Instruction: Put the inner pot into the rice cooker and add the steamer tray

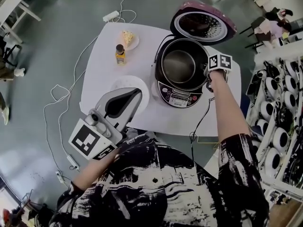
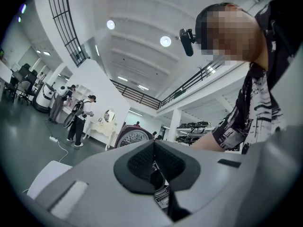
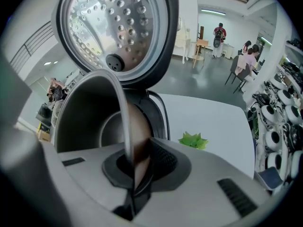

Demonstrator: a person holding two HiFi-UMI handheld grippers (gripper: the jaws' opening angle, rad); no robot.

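Observation:
The rice cooker (image 1: 176, 97) stands on the white table (image 1: 102, 79) with its lid (image 1: 202, 25) swung up. The metal inner pot (image 1: 179, 66) sits inside the cooker's body. My right gripper (image 1: 209, 77) points steeply down at the pot's right side, shut on its rim. In the right gripper view the pot wall (image 3: 90, 117) runs between the jaws of that gripper (image 3: 135, 150), under the perforated lid (image 3: 113, 27). A white round steamer tray (image 1: 124, 85) lies left of the cooker. My left gripper (image 1: 136, 93) hangs over it, jaws together and empty (image 2: 153, 148), hiding part of the tray.
A small bottle (image 1: 120, 54) and a plate with food (image 1: 129, 39) stand at the table's far left. A green leafy item (image 3: 193, 140) lies behind the cooker. Cables and a power strip (image 1: 111, 16) trail on the floor. Shelves of cookers (image 1: 279, 112) line the right side.

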